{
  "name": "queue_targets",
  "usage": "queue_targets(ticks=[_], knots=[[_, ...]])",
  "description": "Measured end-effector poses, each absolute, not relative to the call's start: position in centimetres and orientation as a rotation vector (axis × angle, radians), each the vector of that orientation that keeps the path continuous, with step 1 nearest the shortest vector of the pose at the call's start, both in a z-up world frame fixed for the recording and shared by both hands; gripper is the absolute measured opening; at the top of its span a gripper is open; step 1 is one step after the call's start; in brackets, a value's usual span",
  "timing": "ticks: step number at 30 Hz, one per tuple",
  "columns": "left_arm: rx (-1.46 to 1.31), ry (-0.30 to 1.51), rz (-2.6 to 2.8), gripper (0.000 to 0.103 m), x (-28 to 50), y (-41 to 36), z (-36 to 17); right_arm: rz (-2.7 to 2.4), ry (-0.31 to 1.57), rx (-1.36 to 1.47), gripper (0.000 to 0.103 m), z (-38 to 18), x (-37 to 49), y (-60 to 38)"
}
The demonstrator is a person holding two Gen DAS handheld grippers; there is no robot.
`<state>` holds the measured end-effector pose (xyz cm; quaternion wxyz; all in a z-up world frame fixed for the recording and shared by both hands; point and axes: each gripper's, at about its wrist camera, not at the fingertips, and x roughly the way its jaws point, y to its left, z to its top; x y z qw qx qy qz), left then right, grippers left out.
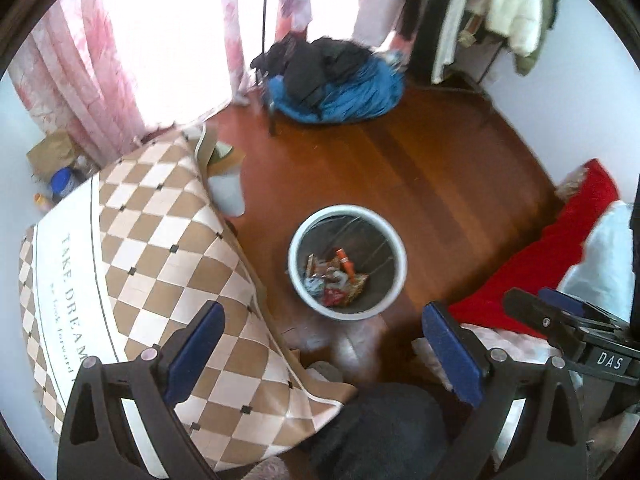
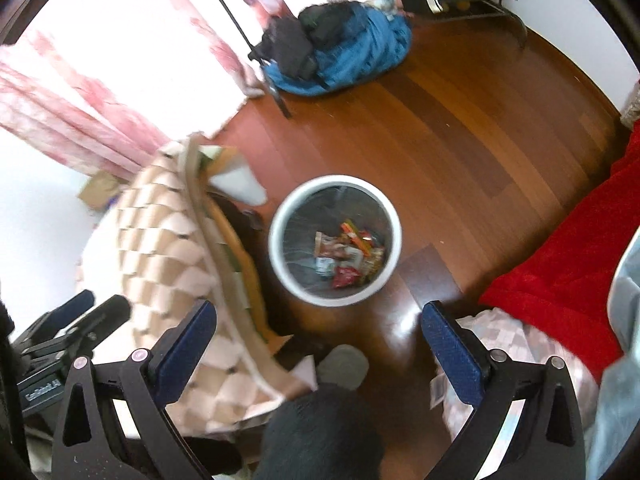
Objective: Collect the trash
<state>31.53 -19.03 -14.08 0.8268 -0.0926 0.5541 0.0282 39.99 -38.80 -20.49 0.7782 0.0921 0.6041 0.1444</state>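
A round white trash bin stands on the wooden floor and holds several crumpled wrappers. It also shows in the right wrist view, with the wrappers inside. My left gripper is open and empty, above and in front of the bin. My right gripper is open and empty too, above the floor near the bin. The right gripper also shows at the right edge of the left wrist view. The left gripper shows at the left edge of the right wrist view.
A checkered tablecloth hangs over a table left of the bin. A red blanket lies to the right. A blue and black pile of clothes sits at the back by pink curtains. A dark trouser leg is below.
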Motion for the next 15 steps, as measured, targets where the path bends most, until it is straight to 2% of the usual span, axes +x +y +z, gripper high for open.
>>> queue_targets(ticks=[9, 15], knots=[[-0.249, 1.097, -0.066, 0.101, 28.3, -19.7, -7.3, 0.419, 1.205, 0.238, 0.103, -10.1, 35.6, -39.2], [-0.284, 1.063, -0.113, 0.101, 26.7, -19.3, -4.2, 0.476, 1.173, 0.254, 0.103, -5.8, 33.3, -39.4]])
